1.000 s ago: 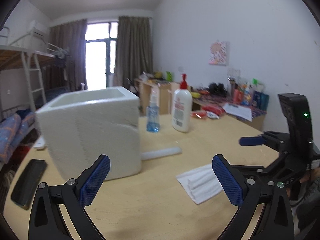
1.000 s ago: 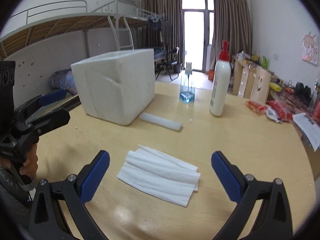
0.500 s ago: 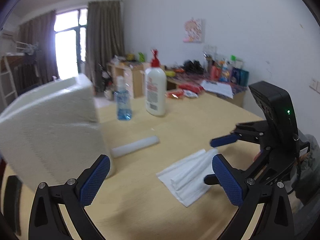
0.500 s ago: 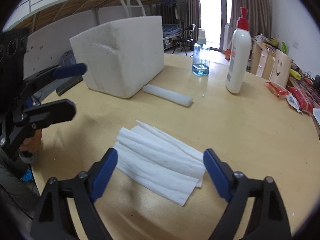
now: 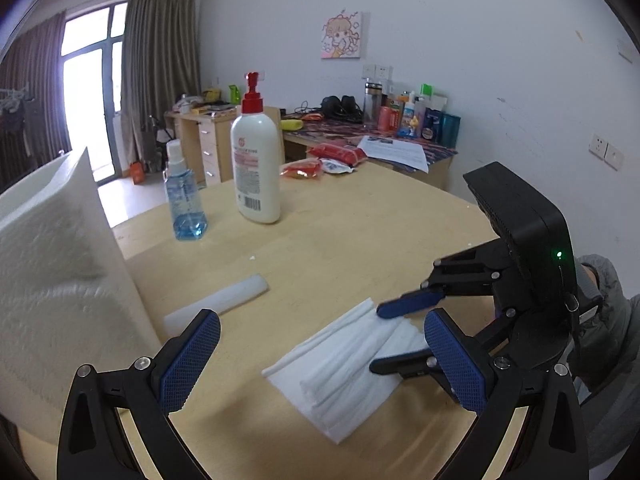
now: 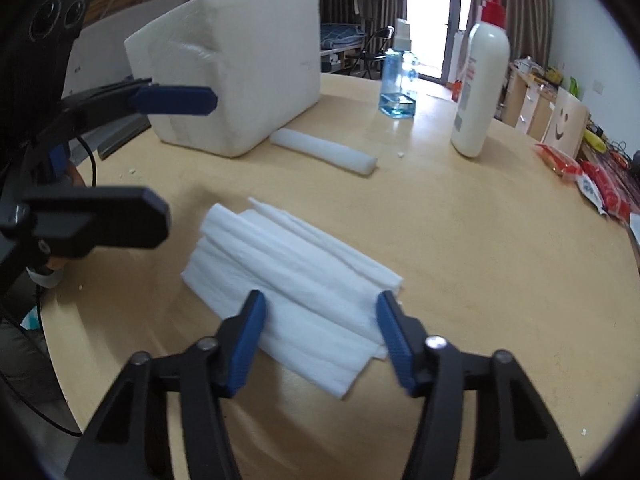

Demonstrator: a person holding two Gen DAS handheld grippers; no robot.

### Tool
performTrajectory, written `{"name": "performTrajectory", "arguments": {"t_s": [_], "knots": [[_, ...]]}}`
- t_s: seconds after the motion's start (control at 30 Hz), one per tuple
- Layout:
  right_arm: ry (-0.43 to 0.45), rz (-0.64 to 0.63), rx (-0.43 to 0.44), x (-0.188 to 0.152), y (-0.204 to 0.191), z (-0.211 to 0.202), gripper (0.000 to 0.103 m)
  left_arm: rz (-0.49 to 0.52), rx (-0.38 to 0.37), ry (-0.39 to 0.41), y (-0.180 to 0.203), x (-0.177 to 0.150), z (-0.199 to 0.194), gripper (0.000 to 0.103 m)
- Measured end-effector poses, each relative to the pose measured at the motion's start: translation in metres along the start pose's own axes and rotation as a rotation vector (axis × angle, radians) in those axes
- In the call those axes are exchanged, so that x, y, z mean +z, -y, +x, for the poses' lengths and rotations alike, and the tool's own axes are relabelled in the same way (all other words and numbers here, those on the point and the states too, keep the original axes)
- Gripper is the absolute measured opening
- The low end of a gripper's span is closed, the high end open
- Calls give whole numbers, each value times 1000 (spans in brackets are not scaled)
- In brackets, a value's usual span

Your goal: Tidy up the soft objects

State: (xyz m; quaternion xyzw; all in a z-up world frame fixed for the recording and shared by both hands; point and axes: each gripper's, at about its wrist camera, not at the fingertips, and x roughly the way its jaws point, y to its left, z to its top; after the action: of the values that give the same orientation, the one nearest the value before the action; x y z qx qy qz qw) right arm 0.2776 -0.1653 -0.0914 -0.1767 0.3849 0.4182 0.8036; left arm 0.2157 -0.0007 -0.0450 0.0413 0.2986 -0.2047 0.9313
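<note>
A folded stack of white cloth (image 6: 288, 264) lies flat on the round wooden table (image 6: 480, 240). My right gripper (image 6: 320, 316) points down at the cloth's near edge. Its jaws are closing, with that edge lying between the blue pads and a gap still showing. In the left wrist view the cloth (image 5: 344, 364) lies ahead, with the right gripper (image 5: 396, 336) over its right end. My left gripper (image 5: 320, 336) is open and holds nothing, hovering short of the cloth. From the right wrist view the left gripper (image 6: 188, 158) comes in from the left.
A big white foam box (image 6: 240, 72) stands at the back left, with a white foam rod (image 6: 324, 152) lying in front of it. A blue spray bottle (image 6: 400, 76) and a white pump bottle (image 6: 478, 80) stand behind. Red packets (image 6: 560, 160) lie at the right edge.
My right gripper has come down to the cloth's near edge and its jaws have narrowed. My left gripper has swung right, so the foam box slid to its view's left.
</note>
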Motion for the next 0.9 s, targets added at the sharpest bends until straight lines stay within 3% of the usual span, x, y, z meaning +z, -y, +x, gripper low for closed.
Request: {"name": "performTrajectory", "arguments": {"t_s": [0.3, 0.47, 0.63, 0.9], "knots": [[7, 15, -7, -7, 10, -6, 15, 18, -9, -65, -10, 16, 30, 102], [-8, -12, -46, -14, 14, -12, 12, 20, 1, -93, -19, 25, 43, 102], [-17, 45, -104, -27, 37, -28, 12, 60, -18, -114, -19, 30, 57, 102], [-8, 120, -130, -41, 54, -39, 12, 114, 55, -130, -37, 25, 68, 101]]}}
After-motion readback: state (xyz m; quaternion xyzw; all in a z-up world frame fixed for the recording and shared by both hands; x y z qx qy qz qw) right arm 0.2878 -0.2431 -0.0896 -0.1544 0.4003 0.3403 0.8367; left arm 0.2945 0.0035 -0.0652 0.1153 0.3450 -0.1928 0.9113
